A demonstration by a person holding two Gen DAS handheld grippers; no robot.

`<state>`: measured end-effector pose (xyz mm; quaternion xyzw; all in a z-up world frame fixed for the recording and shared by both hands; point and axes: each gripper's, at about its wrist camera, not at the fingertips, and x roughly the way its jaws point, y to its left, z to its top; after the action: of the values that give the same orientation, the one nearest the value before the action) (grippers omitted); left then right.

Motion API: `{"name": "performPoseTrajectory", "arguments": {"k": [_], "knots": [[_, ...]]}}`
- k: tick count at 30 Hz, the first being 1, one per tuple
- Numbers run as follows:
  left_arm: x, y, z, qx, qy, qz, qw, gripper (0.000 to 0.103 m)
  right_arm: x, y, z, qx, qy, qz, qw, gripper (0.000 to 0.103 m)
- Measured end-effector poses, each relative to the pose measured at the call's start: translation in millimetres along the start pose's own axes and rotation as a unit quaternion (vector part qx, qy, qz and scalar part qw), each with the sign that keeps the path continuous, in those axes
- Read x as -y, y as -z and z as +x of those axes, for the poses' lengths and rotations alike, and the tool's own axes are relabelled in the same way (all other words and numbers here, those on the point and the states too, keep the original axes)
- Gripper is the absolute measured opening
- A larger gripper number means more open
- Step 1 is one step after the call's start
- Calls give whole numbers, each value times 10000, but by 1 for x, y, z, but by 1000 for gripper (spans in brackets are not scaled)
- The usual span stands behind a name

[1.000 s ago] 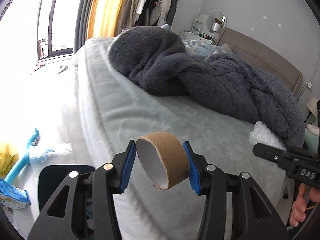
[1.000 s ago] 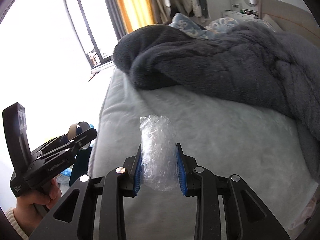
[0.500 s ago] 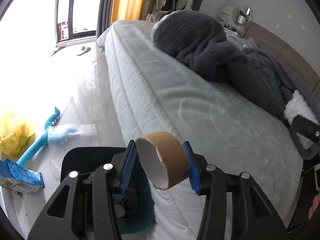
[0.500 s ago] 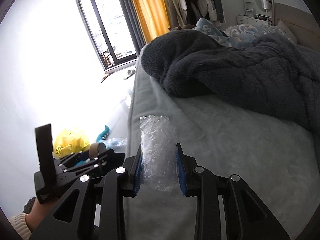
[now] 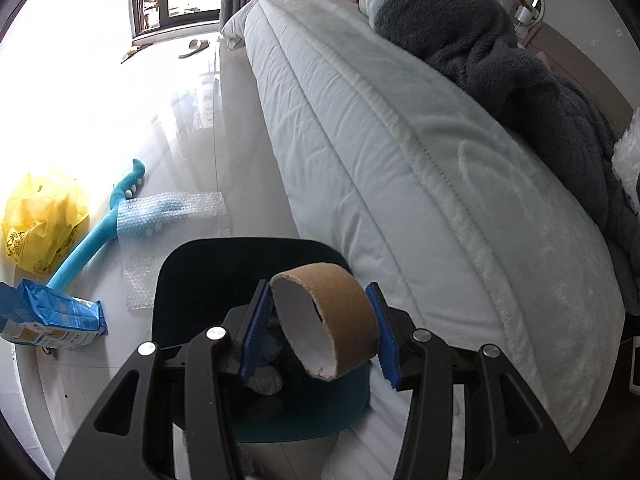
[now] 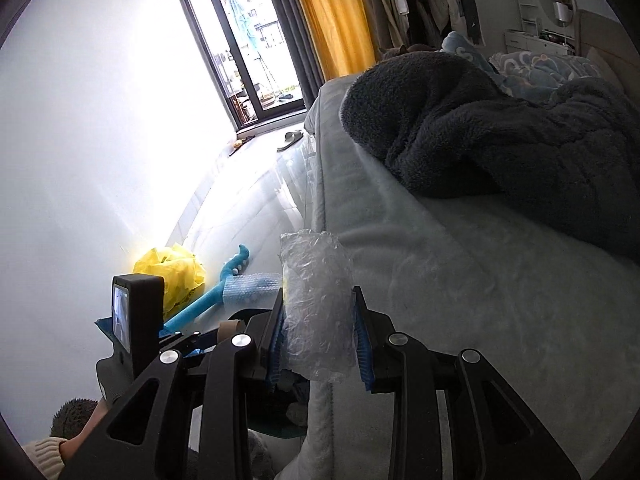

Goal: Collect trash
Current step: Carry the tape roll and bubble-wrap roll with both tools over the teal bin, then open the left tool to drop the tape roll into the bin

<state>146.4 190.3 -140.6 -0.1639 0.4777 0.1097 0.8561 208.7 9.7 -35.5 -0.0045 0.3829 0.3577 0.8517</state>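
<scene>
My left gripper [image 5: 318, 334] is shut on a brown cardboard tape roll [image 5: 326, 322] and holds it over a dark teal trash bin [image 5: 200, 272] on the floor beside the bed. Crumpled trash lies inside the bin. My right gripper [image 6: 318, 336] is shut on a clear bubble-wrap wad [image 6: 316, 304] and holds it above the bed's edge. The left gripper's body [image 6: 136, 320] shows at the lower left of the right wrist view. The bubble-wrap wad also shows at the right edge of the left wrist view [image 5: 628, 156].
The bed [image 5: 400, 128] carries a dark grey fleece blanket [image 5: 500, 56]. On the floor lie a yellow plastic bag [image 5: 44, 216], a blue foam stick [image 5: 92, 240], a bubble-wrap sheet [image 5: 172, 212], a blue packet [image 5: 48, 316] and a slipper [image 5: 194, 44].
Both grippers have swung left from over the bed toward the floor. The left gripper now holds the tape roll above the bin. Both grips are unchanged.
</scene>
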Motion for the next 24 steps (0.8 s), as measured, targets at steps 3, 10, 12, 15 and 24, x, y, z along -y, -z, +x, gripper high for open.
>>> {"name": "performPoseTrajectory", "arguments": {"k": [3, 10, 12, 15, 24], "knots": [[-10, 3, 6, -179, -49, -31, 9998, 51, -14, 2, 12, -95, -33, -89, 9999, 31], [-42, 17, 26, -898, -204, -170, 9956, 51, -46, 5, 42, -325, -47, -427, 9985, 30], [-52, 20, 29, -1029, -200, -297, 9941, 51, -54, 6, 49, -377, -68, -487, 9981, 31], [-65, 22, 32, -1136, -232, -413, 9924, 52, -64, 8, 61, -470, -99, -567, 9972, 30], [-97, 27, 28, -1300, -112, -702, 9890, 71, -85, 17, 96, -821, -85, -746, 9938, 31]]}}
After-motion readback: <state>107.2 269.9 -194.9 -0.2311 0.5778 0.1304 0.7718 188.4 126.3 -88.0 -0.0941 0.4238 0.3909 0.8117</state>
